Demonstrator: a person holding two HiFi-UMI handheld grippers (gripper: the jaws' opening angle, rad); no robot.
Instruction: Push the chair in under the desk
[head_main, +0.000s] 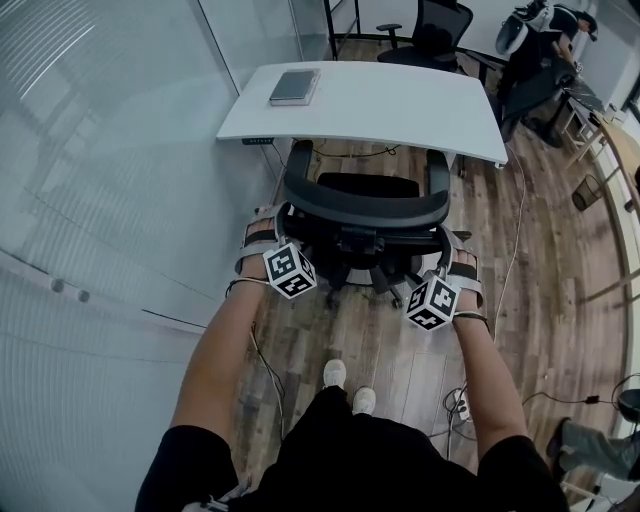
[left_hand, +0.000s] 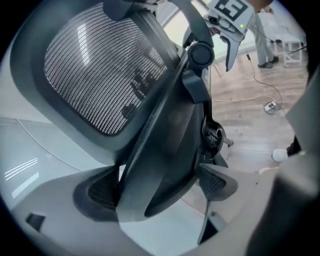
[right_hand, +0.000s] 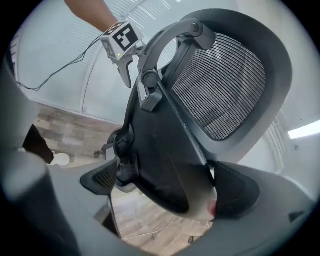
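two grippers on one chair. the left gripper and the right gripper sit on either side of the chair back, and from the head view their tips are tucked behind its curved rim, out of sight. over to the gripper views: the left gripper has the dark back frame of the chair wedged between its two pads, jaws clamped on it. the right gripper shows the same, pads pressed to the frame of the chair from both sides. the near edge of both views is a grey blur of the grippers' own bodies.

two marker cubes, one per gripper: the right one's cube peeks in at the top of the left gripper view, partly cut off, and the left one's cube shows in the right gripper view.

straight ahead of the grippers stands one white desk. the chair's seat is just at its near edge, the base and wheels mostly hidden under the back. one dark notebook lies on the far left of the desk. beyond it is a second chair, cut off at the frame's top, and one seated person off beyond the right gripper. behind the grippers are two white shoes.
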